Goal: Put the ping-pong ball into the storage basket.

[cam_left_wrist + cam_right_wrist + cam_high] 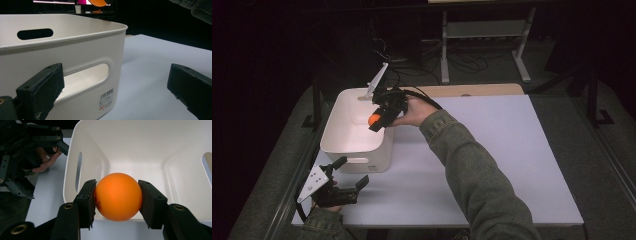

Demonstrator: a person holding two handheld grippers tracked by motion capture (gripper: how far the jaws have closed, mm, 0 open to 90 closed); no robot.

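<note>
- Right gripper [117, 200] clamps the orange ball [117, 196] over the white bin [347, 125], presumably to drop it in.
- Left gripper [352, 175] waits beside the bin on the table [512, 160], fingers apart (holding nothing).

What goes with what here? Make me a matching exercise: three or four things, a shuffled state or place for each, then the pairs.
Things:
1. small orange ball
2. white plastic bin with handle slots
3. left gripper
4. right gripper

States:
A. open, near the bin's front wall
B. stands on the white table
C. clamped between two black jaws
D. shut, held over the bin's rim

Pairs: 1-C, 2-B, 3-A, 4-D
</note>
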